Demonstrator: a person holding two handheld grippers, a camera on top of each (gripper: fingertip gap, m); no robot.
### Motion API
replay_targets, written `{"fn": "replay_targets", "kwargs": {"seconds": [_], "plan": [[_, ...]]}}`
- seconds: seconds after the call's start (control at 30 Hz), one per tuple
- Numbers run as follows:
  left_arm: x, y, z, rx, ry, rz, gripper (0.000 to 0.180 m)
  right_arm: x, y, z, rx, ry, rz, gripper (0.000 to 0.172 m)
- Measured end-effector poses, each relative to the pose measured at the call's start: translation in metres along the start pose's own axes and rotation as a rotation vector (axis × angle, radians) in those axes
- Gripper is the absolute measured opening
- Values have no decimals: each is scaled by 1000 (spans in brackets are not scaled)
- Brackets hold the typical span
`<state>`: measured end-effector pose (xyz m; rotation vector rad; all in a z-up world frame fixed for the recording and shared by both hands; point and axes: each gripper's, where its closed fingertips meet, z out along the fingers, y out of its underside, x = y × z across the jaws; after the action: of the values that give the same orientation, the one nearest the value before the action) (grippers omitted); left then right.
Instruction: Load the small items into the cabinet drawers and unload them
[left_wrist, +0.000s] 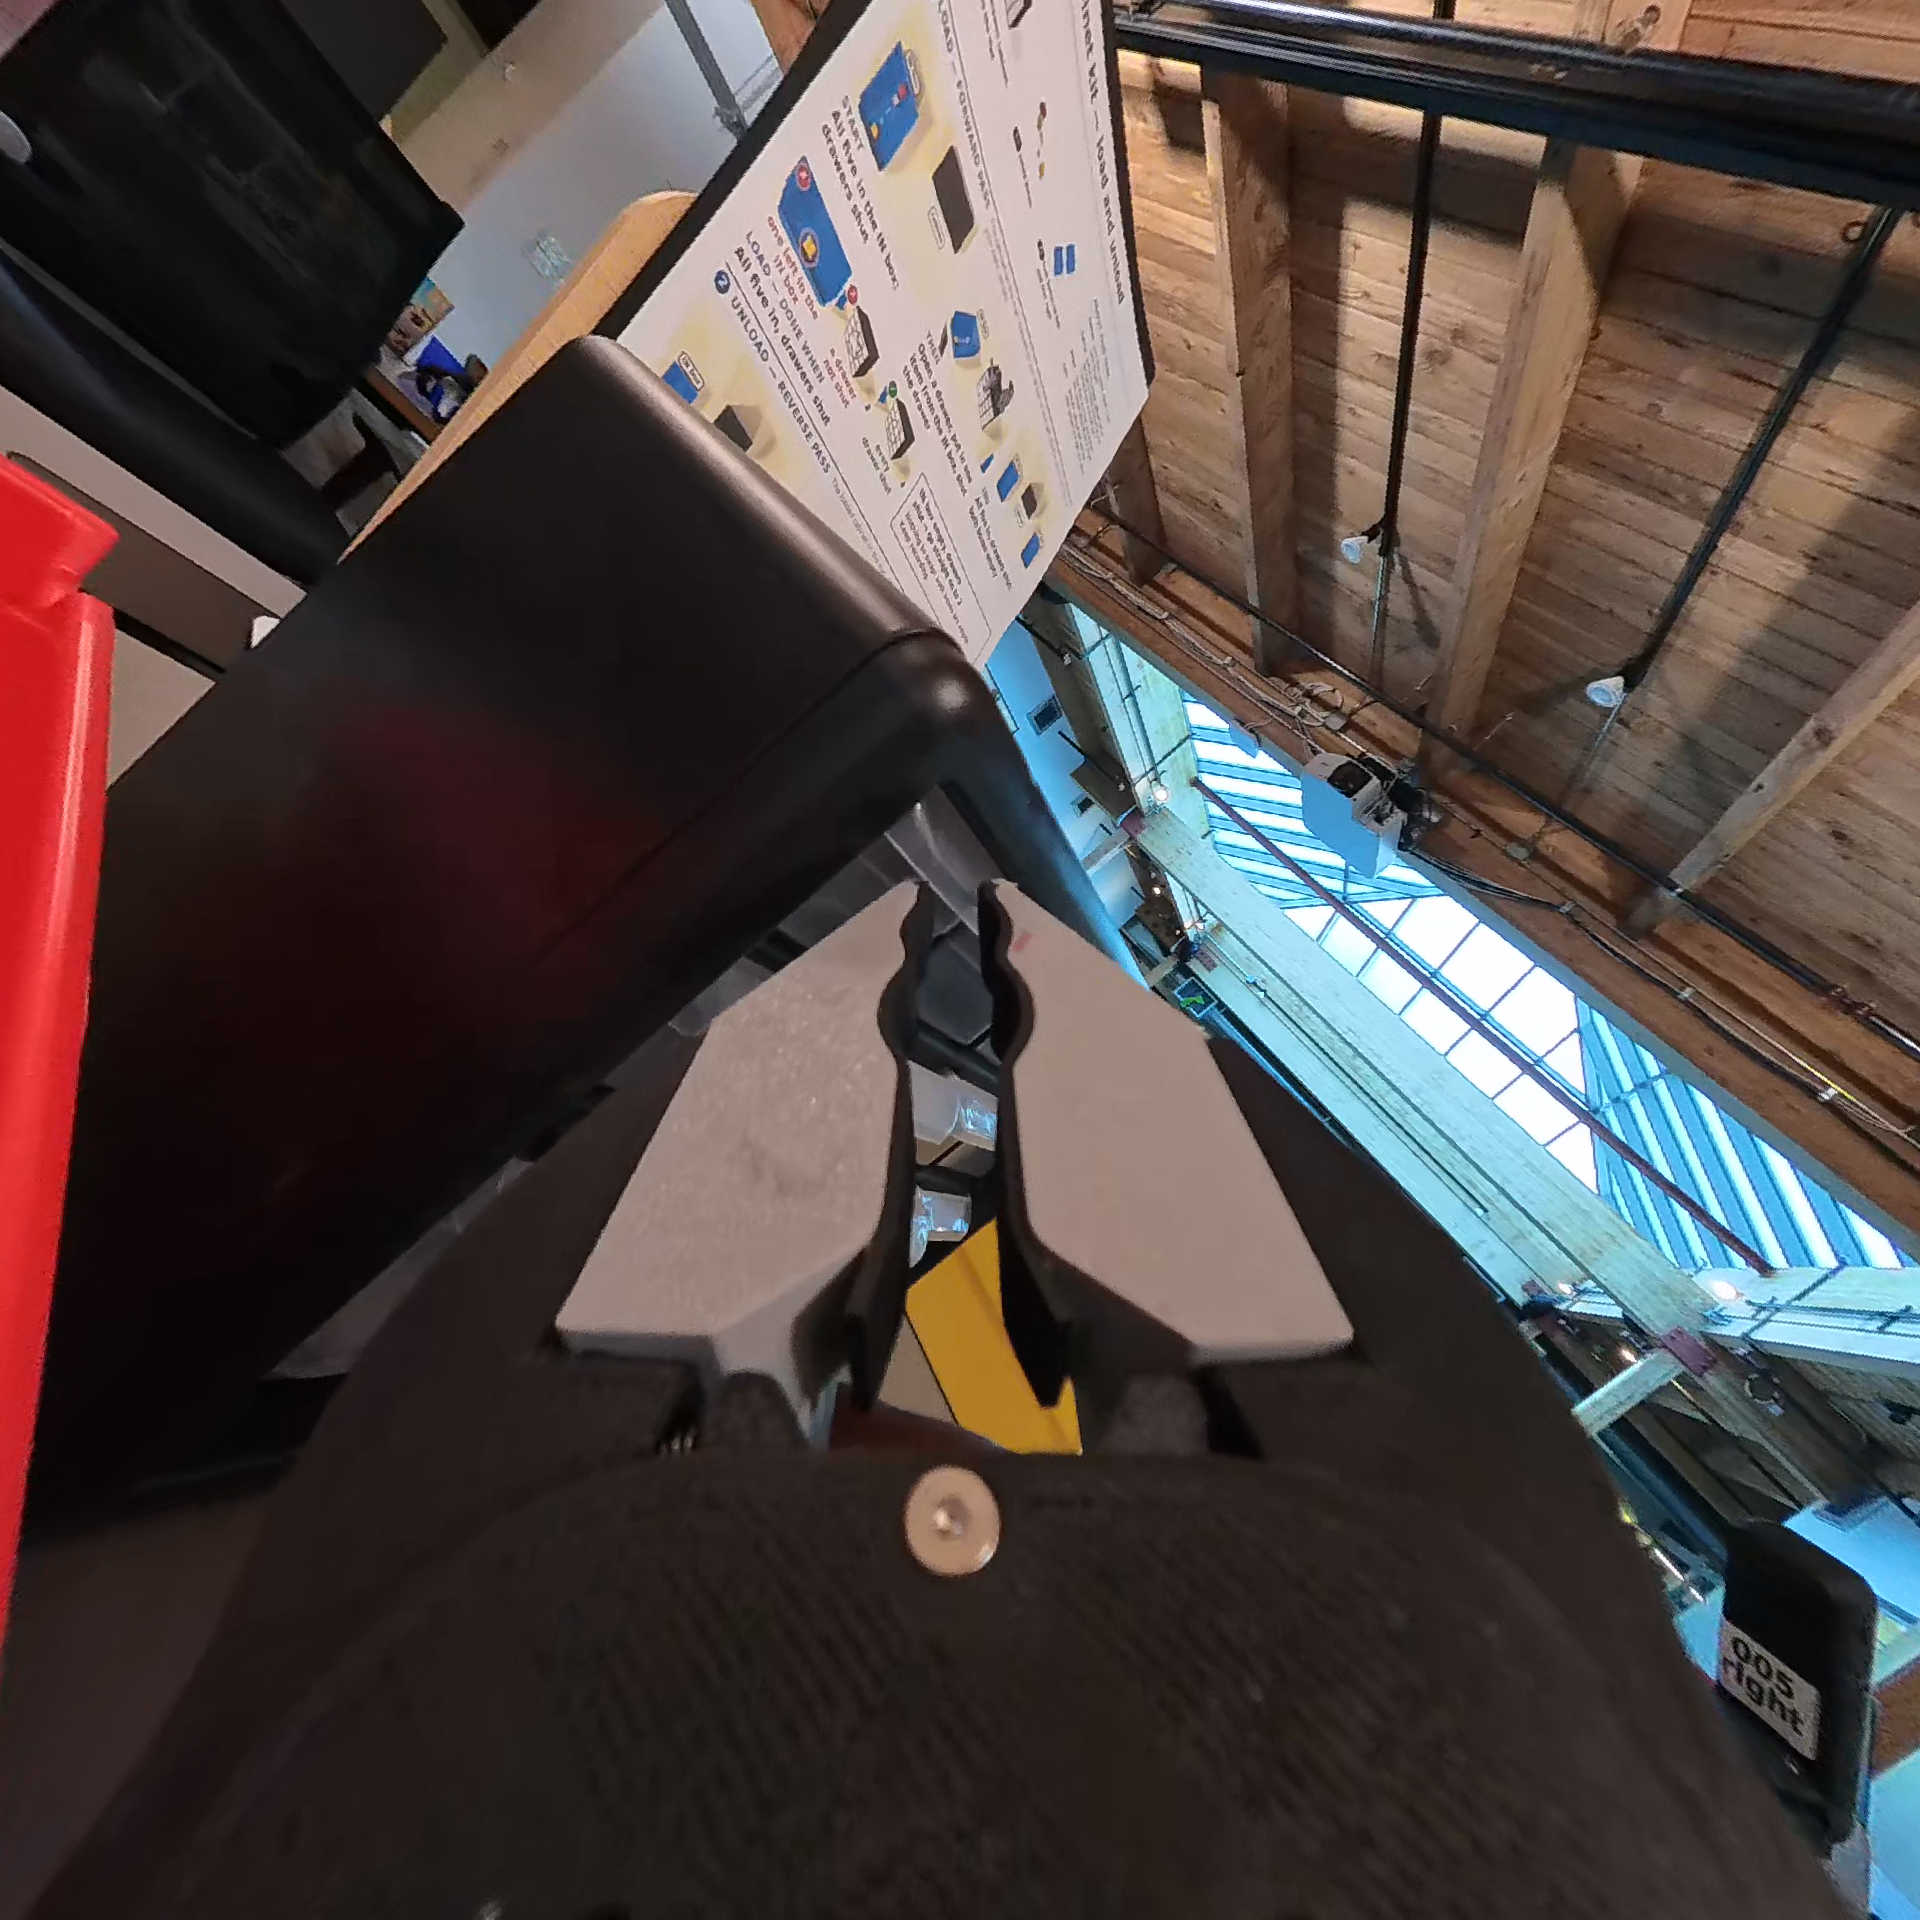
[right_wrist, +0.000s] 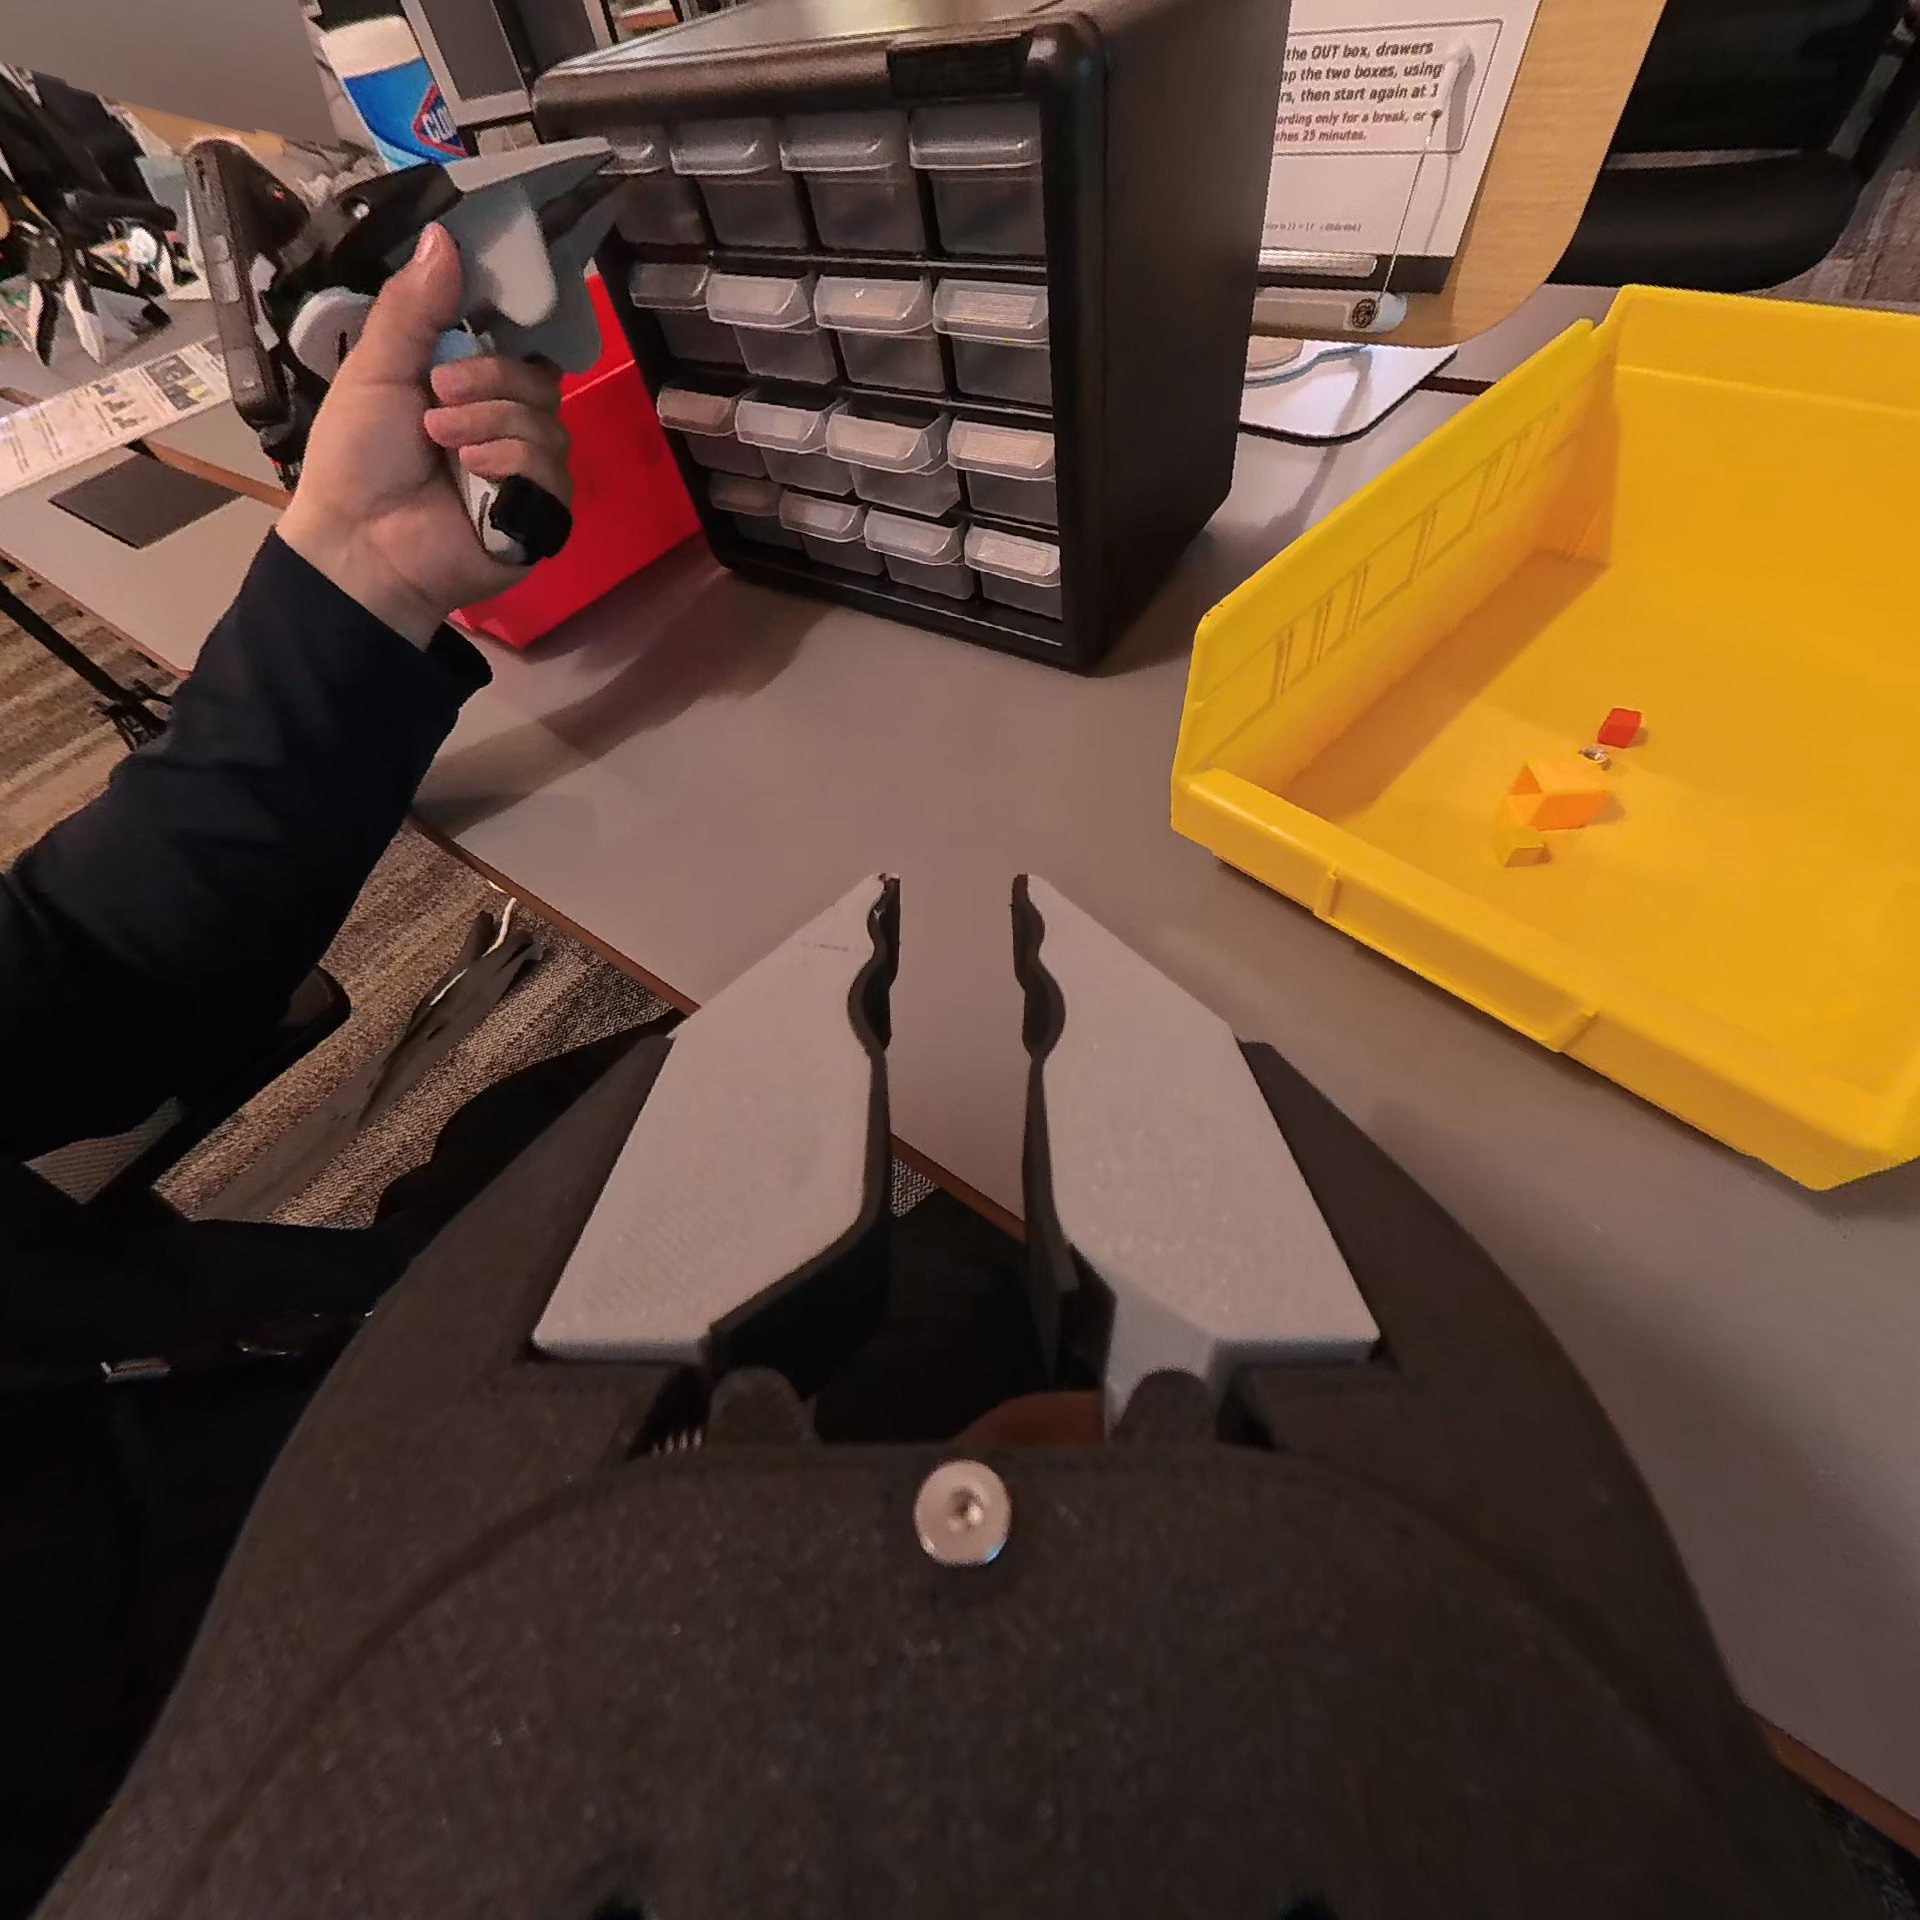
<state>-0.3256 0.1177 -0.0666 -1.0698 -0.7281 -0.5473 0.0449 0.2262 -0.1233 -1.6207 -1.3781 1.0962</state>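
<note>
Small items (right_wrist: 1558, 805), a few orange, red and yellow blocks with a tiny metal piece, lie together on the floor of the yellow bin (right_wrist: 1299, 831), at about 2 o'clock from the right gripper (right_wrist: 956, 883). They look light, hard and stiff, not fragile; the metal piece is probably slippery. I would take each block across two flat opposite faces, low and centred, with a gentle squeeze.

The cabinet (right_wrist: 1153, 343) stands at 12 o'clock on the grey table (right_wrist: 831, 748), with a red bin (right_wrist: 592, 499) beside it at 11 o'clock. Its clear drawers (right_wrist: 873, 312) are thin plastic and should slide easily if pulled by the front lip.

The right gripper hangs above the table edge with its jaws apart and nothing between them.

The right wrist view shows the whole layout and the left gripper (right_wrist: 608, 161) at the top-left drawer. The left wrist view looks steeply upward to the wooden ceiling (left_wrist: 1558, 364) and an instruction board (left_wrist: 935, 260); there the left gripper's fingers (left_wrist: 914, 935) stand narrowly apart beside the cabinet's top corner, seemingly around a drawer lip, but I cannot tell if they press it.
</note>
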Motion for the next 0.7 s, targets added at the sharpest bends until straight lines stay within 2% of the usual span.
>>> {"fn": "replay_targets", "kwargs": {"seconds": [0.2, 0.4, 0.53, 0.7], "plan": [[5, 4, -7, 9, -12, -8, 5, -5, -3, -1, 11, -18, 3, 19], [21, 14, -27, 5, -24, -1, 6, -34, -22, 14, 31, -151, 7, 19], [32, 22, -42, 8, -15, -4, 6, -71, -53, 46, -6, -275, -68, 19], [41, 29, -52, 7, -17, 0, 5, -122, -114, 119, -150, -403, -224, 20]]}}
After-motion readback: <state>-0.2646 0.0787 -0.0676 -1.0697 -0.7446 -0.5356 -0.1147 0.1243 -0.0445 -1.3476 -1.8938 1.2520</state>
